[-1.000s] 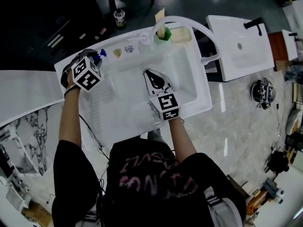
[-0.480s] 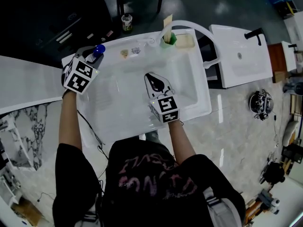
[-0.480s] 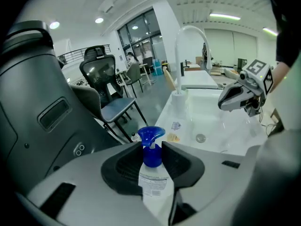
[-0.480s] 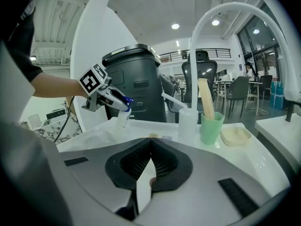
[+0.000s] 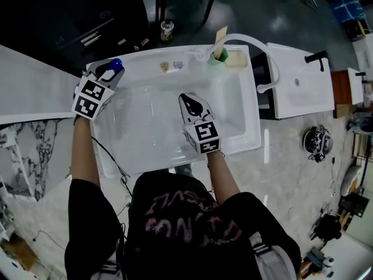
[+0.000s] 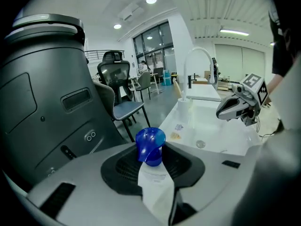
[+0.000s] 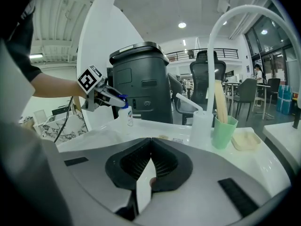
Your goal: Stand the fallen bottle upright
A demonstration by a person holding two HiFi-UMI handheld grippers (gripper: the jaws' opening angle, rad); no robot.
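The bottle [image 6: 151,146] has a white body and a blue cap. My left gripper [image 6: 153,163] is shut on its body, and the cap sticks out past the fingertips. In the head view the left gripper [image 5: 109,72] holds the bottle [image 5: 115,65] over the sink's back left corner. From the right gripper view the bottle [image 7: 126,115] hangs nearly upright in the left gripper [image 7: 112,99]; whether its base touches the rim I cannot tell. My right gripper [image 5: 190,100] is over the basin, its jaws shut on nothing [image 7: 150,147].
The white sink [image 5: 233,134] has an arched white faucet [image 5: 252,39] at the back. Near the faucet stand a green cup with a wooden stick [image 5: 220,55], a soap dish [image 5: 238,59] and a white dispenser [image 7: 201,121]. A dark bin [image 6: 42,102] stands behind the left corner.
My left gripper has risen and rolled with the bottle, so the blue cap now points more upward. The right gripper has drifted a little over the basin.
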